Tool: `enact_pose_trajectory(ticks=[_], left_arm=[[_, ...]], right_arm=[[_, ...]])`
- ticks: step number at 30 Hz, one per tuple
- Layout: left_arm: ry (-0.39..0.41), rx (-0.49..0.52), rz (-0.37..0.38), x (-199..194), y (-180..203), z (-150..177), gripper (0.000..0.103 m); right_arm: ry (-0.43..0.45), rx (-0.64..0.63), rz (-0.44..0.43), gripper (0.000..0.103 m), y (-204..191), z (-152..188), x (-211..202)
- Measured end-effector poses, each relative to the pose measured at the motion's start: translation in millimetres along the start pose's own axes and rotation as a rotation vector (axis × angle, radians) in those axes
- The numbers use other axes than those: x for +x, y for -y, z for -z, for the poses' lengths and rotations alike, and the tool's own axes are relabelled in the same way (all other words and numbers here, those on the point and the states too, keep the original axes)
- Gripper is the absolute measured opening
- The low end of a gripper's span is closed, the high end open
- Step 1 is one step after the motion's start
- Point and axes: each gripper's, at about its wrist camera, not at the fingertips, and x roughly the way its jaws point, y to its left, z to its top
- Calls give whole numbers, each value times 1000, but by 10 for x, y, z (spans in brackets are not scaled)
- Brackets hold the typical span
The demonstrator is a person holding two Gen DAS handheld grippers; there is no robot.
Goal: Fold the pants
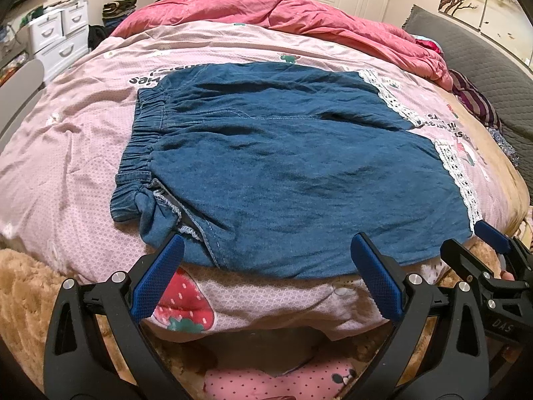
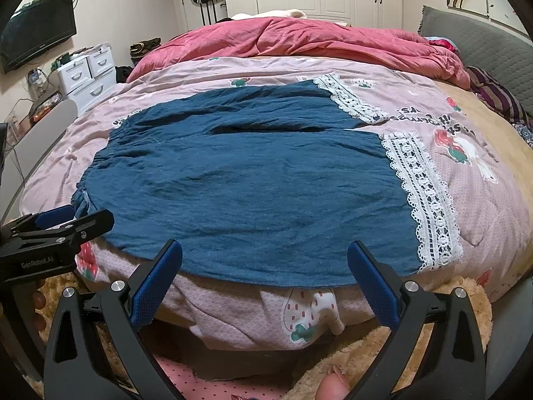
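Blue denim pants point(image 1: 283, 166) with white lace hems point(image 1: 456, 170) lie flat on a pink quilt point(image 1: 66, 153), waistband to the left, legs to the right. They also show in the right wrist view point(image 2: 246, 193), lace hems point(image 2: 423, 193) at the right. My left gripper point(image 1: 266, 250) is open and empty, its fingertips at the pants' near edge close to the waistband corner. My right gripper point(image 2: 265, 256) is open and empty at the near edge of the closer leg. The right gripper also shows in the left wrist view point(image 1: 493, 236), and the left gripper in the right wrist view point(image 2: 60, 220).
A rumpled red duvet point(image 1: 283, 13) lies across the far side of the bed. A grey headboard point(image 1: 483, 53) stands at the right. White drawers point(image 1: 56, 40) stand at the far left. A tan fluffy blanket point(image 1: 30, 276) hangs at the near bed edge.
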Motion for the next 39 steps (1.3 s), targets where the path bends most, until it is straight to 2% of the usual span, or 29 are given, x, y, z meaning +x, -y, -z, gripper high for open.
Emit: enact_pose_trajectory(ticks=[11, 20, 22, 25, 28, 30, 34, 39], left_arm=[[-4, 0, -12, 58, -60, -109, 94], [-25, -4, 37, 157, -220, -418, 94], [-29, 0, 35, 179, -287, -528, 94], [-14, 12, 2, 223, -464, -777, 94], [-14, -2, -30, 312, -719, -1038, 94], [-12, 0, -54, 379, -864, -1184, 94], [-22, 31, -131, 597, -1164, -1471, 94], [-50, -17, -132, 890, -1479, -1619, 94]], right_arm=[[-9, -29, -10, 99, -22, -133, 119], [21, -70, -63, 99, -13, -581, 275], [9, -79, -110, 99, -16, -723, 348], [-46, -93, -202, 99, -40, -927, 506], [-57, -141, -231, 99, -107, -1115, 635], [-65, -174, -219, 99, -150, -1219, 717], [-80, -282, -248, 99, -285, -1438, 904], [-86, -388, -199, 99, -453, -1717, 1252]])
